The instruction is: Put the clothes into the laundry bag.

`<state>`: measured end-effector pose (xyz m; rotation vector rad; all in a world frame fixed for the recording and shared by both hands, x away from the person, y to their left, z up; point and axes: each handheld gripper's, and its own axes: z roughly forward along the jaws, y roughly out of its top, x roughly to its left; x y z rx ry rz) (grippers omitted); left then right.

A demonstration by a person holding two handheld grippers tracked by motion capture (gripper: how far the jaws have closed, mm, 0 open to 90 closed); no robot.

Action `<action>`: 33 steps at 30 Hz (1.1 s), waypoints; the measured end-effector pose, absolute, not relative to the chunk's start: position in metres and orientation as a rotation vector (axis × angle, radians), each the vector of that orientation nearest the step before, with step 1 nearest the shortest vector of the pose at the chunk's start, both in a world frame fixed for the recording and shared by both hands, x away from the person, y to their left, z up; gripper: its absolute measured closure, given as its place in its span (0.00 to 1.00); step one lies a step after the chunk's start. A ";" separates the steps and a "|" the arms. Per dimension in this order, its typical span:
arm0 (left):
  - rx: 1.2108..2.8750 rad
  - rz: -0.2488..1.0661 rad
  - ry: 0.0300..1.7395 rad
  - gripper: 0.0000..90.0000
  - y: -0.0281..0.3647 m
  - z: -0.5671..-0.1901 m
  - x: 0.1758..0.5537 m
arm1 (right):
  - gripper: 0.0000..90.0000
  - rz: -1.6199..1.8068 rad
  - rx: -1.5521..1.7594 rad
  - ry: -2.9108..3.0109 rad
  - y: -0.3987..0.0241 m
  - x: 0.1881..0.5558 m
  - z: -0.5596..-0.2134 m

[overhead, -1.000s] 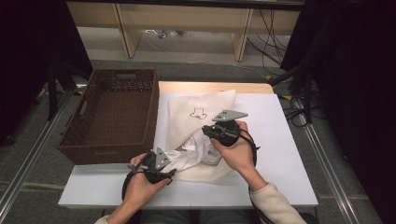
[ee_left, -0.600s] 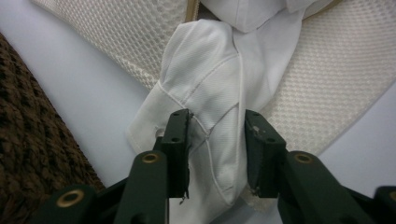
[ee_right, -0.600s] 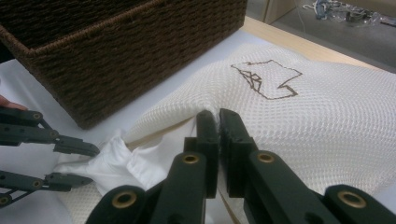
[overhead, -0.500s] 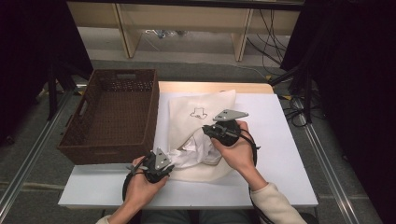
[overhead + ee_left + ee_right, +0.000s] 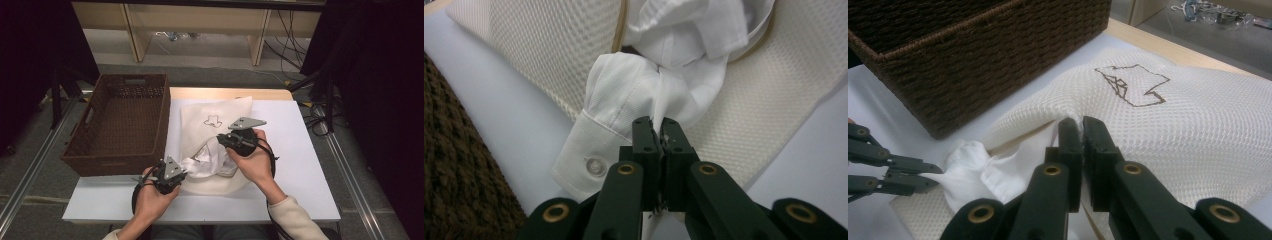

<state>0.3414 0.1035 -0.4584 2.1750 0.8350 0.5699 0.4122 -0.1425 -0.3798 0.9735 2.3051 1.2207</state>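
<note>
pulling the shirt [image 5: 644,95] out of the bag [image 5: 212,115] on the table works best slow. the left gripper [image 5: 656,131] has just pinched shut on the shirt by the cuff. the right gripper [image 5: 1081,131] is clamped on the bag's rim, so hold it firm while the left one tugs.

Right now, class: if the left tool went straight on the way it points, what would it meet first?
The left tool, whose jaws have just been closing, is clamped on the white shirt bunched ahead of it. Straight on, it would probably push further into that shirt, then the cream mesh bag from which it spills.
</note>
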 end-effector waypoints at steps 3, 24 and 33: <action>2.178 0.571 0.814 0.97 0.100 -0.452 0.338 | 0.98 1.223 0.974 2.305 -0.143 0.412 -0.380; 2.010 0.485 0.728 0.98 0.036 -0.435 0.358 | 0.99 1.242 0.986 2.301 -0.138 0.407 -0.378; 2.019 0.535 0.774 0.97 0.010 -0.462 0.395 | 0.99 1.257 0.955 2.284 -0.140 0.409 -0.378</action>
